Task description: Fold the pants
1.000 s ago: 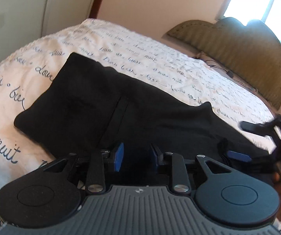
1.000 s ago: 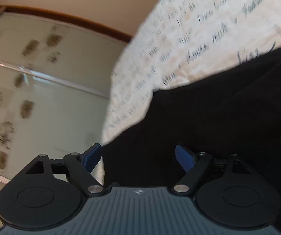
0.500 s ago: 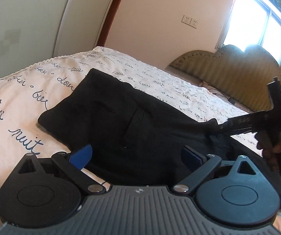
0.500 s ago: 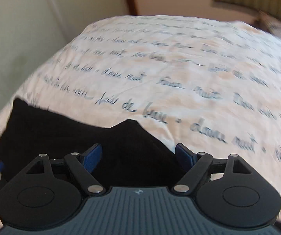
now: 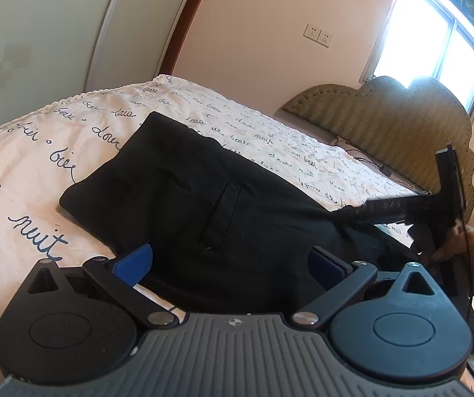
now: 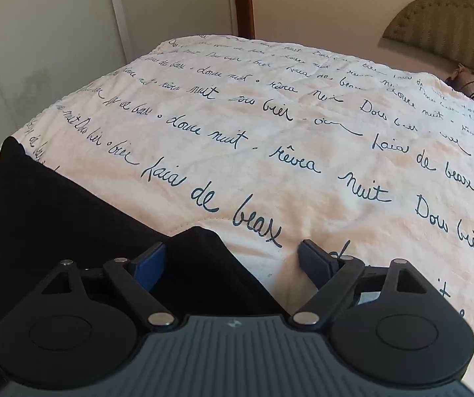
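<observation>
Black pants (image 5: pixel 204 198) lie flat on a white bedspread (image 5: pixel 38 165) with blue script; a back pocket slit shows near the middle. My left gripper (image 5: pixel 230 261) is open and empty, just above the pants' near edge. In the left wrist view the right gripper (image 5: pixel 402 205) appears at the right, low over the pants' far side, held by a hand. In the right wrist view my right gripper (image 6: pixel 232 259) is open and empty, with a raised corner of the pants (image 6: pixel 71 218) between its fingers and the bedspread (image 6: pixel 303 132) beyond.
A padded olive headboard (image 5: pixel 385 122) stands at the bed's far end under a bright window (image 5: pixel 435 46). White wardrobe doors (image 5: pixel 38 33) and a brown door frame (image 6: pixel 243 0) line the bed's far side. A dark cable (image 5: pixel 369 162) lies near the headboard.
My left gripper opened, let go of the pants and drew back and up. The right gripper swung round from the pants toward the bedspread, staying open.
</observation>
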The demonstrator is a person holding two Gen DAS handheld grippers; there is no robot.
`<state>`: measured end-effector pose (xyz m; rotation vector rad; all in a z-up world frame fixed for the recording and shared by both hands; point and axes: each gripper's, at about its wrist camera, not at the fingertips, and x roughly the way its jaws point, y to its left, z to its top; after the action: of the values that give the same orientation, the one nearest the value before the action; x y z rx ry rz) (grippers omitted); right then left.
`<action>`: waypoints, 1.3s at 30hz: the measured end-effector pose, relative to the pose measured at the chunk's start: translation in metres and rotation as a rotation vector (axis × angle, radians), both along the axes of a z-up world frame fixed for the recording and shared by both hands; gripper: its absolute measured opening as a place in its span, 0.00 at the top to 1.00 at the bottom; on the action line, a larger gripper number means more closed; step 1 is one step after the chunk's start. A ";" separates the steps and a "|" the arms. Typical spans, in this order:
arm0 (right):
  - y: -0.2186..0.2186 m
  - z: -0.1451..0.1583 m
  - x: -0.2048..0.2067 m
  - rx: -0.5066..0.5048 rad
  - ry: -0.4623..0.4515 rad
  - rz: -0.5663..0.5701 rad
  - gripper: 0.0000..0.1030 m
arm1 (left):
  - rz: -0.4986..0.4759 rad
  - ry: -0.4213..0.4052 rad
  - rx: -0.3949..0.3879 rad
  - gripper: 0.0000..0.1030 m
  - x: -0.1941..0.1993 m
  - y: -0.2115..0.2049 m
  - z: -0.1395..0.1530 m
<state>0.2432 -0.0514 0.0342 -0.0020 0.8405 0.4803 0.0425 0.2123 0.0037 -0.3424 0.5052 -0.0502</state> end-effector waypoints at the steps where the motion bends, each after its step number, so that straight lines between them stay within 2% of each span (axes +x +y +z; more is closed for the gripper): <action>1: -0.005 0.008 0.000 0.039 0.029 -0.051 0.16 | 0.005 -0.007 -0.003 0.01 -0.002 0.001 0.001; 2: -0.009 0.019 -0.006 0.095 0.032 -0.085 0.15 | 0.009 -0.016 -0.008 0.01 -0.004 0.002 0.002; 3: -0.013 0.032 -0.019 0.174 -0.005 -0.086 0.15 | 0.015 -0.024 -0.016 0.02 -0.007 0.003 0.004; 5: -0.011 0.053 -0.054 0.246 -0.099 -0.039 0.15 | 0.044 -0.051 -0.028 0.03 -0.017 0.009 0.010; 9: 0.030 0.065 -0.128 0.123 -0.248 0.142 0.15 | 0.168 -0.114 -0.064 0.02 -0.052 0.037 0.031; 13: 0.088 0.054 -0.162 0.031 -0.242 0.338 0.15 | 0.334 -0.135 -0.057 0.02 -0.086 0.077 0.057; 16: 0.133 0.047 -0.176 -0.049 -0.292 0.442 0.15 | 0.477 -0.105 -0.001 0.02 -0.103 0.103 0.076; 19: 0.174 0.041 -0.191 -0.121 -0.355 0.532 0.15 | 0.581 -0.048 0.025 0.03 -0.114 0.120 0.084; 24: 0.222 0.017 -0.198 -0.301 -0.384 0.613 0.15 | 0.604 -0.026 -0.004 0.03 -0.128 0.129 0.080; 28: 0.235 0.007 -0.198 -0.481 -0.567 0.565 0.11 | 0.585 -0.010 -0.024 0.02 -0.127 0.131 0.073; 29: 0.238 0.005 -0.196 -0.521 -0.596 0.552 0.07 | 0.578 -0.010 -0.029 0.02 -0.126 0.131 0.073; 31: 0.241 0.003 -0.193 -0.540 -0.606 0.549 0.04 | 0.561 -0.012 -0.043 0.02 -0.124 0.132 0.073; 33: 0.244 0.000 -0.199 -0.558 -0.664 0.562 0.05 | 0.530 -0.020 -0.057 0.02 -0.123 0.130 0.077; 34: 0.244 -0.001 -0.205 -0.557 -0.717 0.585 0.18 | 0.516 -0.027 -0.062 0.02 -0.121 0.129 0.078; 35: 0.246 -0.003 -0.209 -0.561 -0.728 0.617 0.55 | 0.505 -0.035 -0.060 0.02 -0.119 0.128 0.080; 36: 0.250 -0.007 -0.209 -0.576 -0.694 0.636 0.67 | 0.497 -0.042 -0.053 0.02 -0.117 0.127 0.082; 37: 0.253 -0.010 -0.209 -0.578 -0.678 0.643 0.70 | 0.491 -0.050 -0.046 0.02 -0.116 0.125 0.083; 39: 0.259 -0.017 -0.212 -0.613 -0.708 0.640 0.70 | 0.482 -0.057 -0.047 0.02 -0.116 0.123 0.085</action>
<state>0.0310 0.2075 0.0172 -0.9775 0.2360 0.7374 -0.0736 0.3353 0.0884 -0.4993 0.3547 0.3946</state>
